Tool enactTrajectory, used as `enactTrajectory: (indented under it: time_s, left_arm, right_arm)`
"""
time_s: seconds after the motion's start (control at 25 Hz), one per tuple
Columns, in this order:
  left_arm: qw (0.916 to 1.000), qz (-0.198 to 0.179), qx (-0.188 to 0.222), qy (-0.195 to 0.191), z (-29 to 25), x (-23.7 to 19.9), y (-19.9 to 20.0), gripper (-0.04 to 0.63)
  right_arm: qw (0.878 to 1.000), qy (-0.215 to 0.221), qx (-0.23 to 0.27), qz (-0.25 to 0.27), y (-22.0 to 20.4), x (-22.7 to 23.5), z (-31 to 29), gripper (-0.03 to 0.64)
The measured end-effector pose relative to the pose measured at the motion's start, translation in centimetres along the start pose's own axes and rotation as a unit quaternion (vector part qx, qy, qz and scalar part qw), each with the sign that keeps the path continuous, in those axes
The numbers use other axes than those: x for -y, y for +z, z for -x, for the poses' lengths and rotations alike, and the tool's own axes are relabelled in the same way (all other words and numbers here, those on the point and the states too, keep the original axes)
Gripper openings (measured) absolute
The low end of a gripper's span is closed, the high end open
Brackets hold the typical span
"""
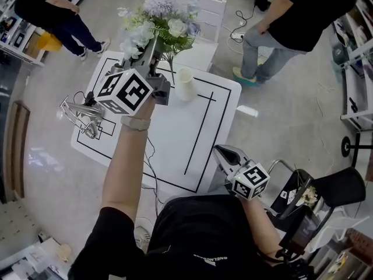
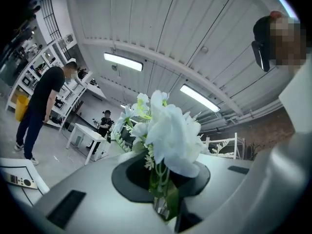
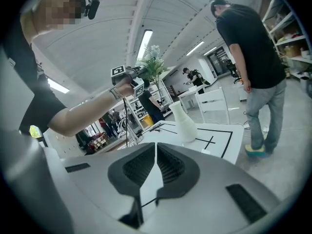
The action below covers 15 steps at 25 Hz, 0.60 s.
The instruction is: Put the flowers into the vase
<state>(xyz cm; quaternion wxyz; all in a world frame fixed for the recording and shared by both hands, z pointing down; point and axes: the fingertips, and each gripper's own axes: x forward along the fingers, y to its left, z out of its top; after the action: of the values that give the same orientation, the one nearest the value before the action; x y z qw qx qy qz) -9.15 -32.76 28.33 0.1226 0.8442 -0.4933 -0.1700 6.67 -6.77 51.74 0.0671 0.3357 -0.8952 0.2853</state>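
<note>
A bouquet of white and pale blue artificial flowers (image 1: 158, 21) with green leaves is held up over the far side of the white table (image 1: 175, 144). My left gripper (image 1: 155, 46) is shut on its stems (image 2: 163, 195), and the blooms (image 2: 170, 130) fill the left gripper view. The white vase (image 1: 185, 84) stands upright on the table just right of that gripper, apart from the flowers. It also shows in the right gripper view as the vase (image 3: 184, 123), with the flowers (image 3: 153, 62) raised to its left. My right gripper (image 1: 224, 154) hangs by the table's near right corner, pads (image 3: 168, 165) together, empty.
A metal wire stand (image 1: 81, 116) sits at the table's left edge, with a cable (image 1: 152, 168) trailing off the near side. A white chair (image 1: 201, 7) stands behind the table. One person (image 1: 55, 16) stands far left, another (image 1: 291, 22) far right. Shelves (image 1: 358, 69) line the right.
</note>
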Motion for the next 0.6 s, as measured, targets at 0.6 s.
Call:
enactTrajectory:
  time_s: [0.6]
  left_arm:
    - [0.9997,0.01,0.016,-0.013,-2.4,-0.9,-3.7,0.071]
  right_arm:
    - [1.0,-0.017,0.0,-0.021,-0.1,2.2,0.0,0.011]
